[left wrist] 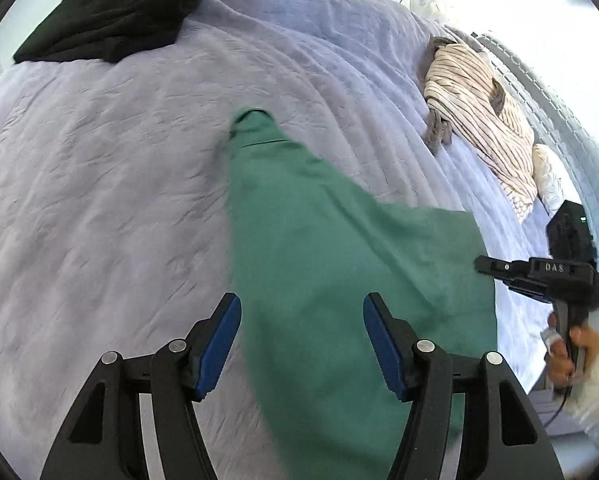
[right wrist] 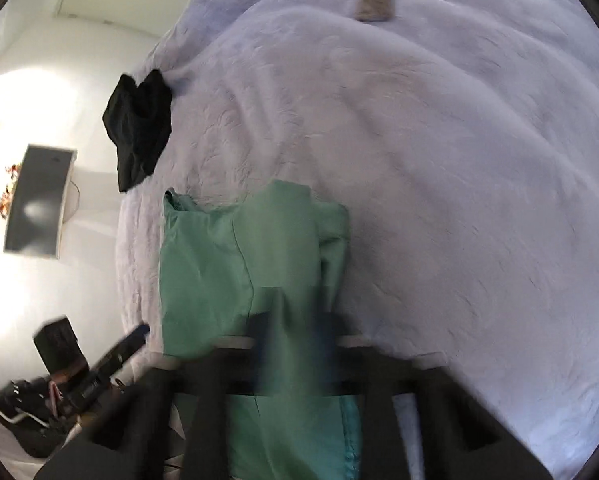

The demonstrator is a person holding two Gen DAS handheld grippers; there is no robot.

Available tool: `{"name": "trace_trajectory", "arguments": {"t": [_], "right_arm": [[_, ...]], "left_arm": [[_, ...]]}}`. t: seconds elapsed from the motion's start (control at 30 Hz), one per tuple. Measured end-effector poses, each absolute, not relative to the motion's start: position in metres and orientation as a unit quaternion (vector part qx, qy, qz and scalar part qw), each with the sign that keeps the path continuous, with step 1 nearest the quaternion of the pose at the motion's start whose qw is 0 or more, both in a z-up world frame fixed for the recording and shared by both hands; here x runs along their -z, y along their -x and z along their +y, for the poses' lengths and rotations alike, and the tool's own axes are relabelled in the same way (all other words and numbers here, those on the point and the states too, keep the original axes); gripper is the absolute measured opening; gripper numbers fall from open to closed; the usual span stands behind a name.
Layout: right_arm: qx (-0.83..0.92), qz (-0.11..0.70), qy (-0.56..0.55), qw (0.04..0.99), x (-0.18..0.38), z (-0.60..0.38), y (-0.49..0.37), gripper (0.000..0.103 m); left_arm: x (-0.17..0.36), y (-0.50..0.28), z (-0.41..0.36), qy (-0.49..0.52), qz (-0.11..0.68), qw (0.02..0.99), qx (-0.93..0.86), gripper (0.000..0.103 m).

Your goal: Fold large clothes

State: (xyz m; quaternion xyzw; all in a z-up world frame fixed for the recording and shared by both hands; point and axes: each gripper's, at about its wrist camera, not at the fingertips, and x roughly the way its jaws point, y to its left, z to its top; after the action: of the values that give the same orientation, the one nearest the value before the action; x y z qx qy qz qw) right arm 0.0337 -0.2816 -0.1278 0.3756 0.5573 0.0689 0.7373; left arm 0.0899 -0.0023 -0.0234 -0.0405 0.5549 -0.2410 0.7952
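Presently, on a bed (left wrist: 99, 168) under a pale lilac quilt, the following are showing.

Green garment (left wrist: 319, 248): lying spread across the quilt's near middle, one narrow end (left wrist: 251, 120) reaching away toward the far side, the wide part running under the left gripper. In the right wrist view it (right wrist: 239, 264) is lying bunched near the bed's left edge.

Left gripper (left wrist: 302, 344): hanging over the green garment with its blue pads (left wrist: 219, 344) standing well apart. Cloth is showing between the jaws, but the pads are not pressing on it.

Right gripper (right wrist: 295, 344): blurred in its own view, its fingers drawn close together, with green cloth lying between and over them; whether they are actually pinching it I cannot tell. From the left wrist view it (left wrist: 487, 266) is sitting at the garment's right edge, a hand (left wrist: 571, 352) gripping its handle.

Black garment (left wrist: 115, 12): lying folded at the far left corner.

Striped garment (left wrist: 479, 112): lying heaped along the right side, well apart from the green one.
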Motion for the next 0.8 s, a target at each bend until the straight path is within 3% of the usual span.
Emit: {"name": "trace_trajectory", "arguments": {"t": [0.13, 0.2, 0.3, 0.63, 0.8], "right_arm": [[-0.023, 0.575, -0.312, 0.756, 0.144, -0.284, -0.043, 0.004], [0.007, 0.586, -0.352, 0.730, 0.174, -0.303, -0.042, 0.001], [0.009, 0.588, -0.391, 0.708, 0.193, -0.314, -0.033, 0.000], [-0.009, 0.581, -0.392, 0.713, 0.133, -0.314, 0.015, 0.002], [-0.023, 0.590, -0.396, 0.703, 0.110, -0.293, 0.049, 0.003]], "left_arm": [[0.065, -0.113, -0.056, -0.025, 0.558, 0.806, 0.196, 0.066], [0.072, -0.114, -0.063, -0.039, 0.551, 0.813, 0.182, 0.074], [0.067, -0.112, -0.051, -0.026, 0.565, 0.804, 0.182, 0.074], [0.013, -0.026, -0.024, -0.041, 0.580, 0.778, 0.237, 0.074], [0.047, 0.030, -0.029, -0.107, 0.612, 0.744, 0.246, 0.074]]}}
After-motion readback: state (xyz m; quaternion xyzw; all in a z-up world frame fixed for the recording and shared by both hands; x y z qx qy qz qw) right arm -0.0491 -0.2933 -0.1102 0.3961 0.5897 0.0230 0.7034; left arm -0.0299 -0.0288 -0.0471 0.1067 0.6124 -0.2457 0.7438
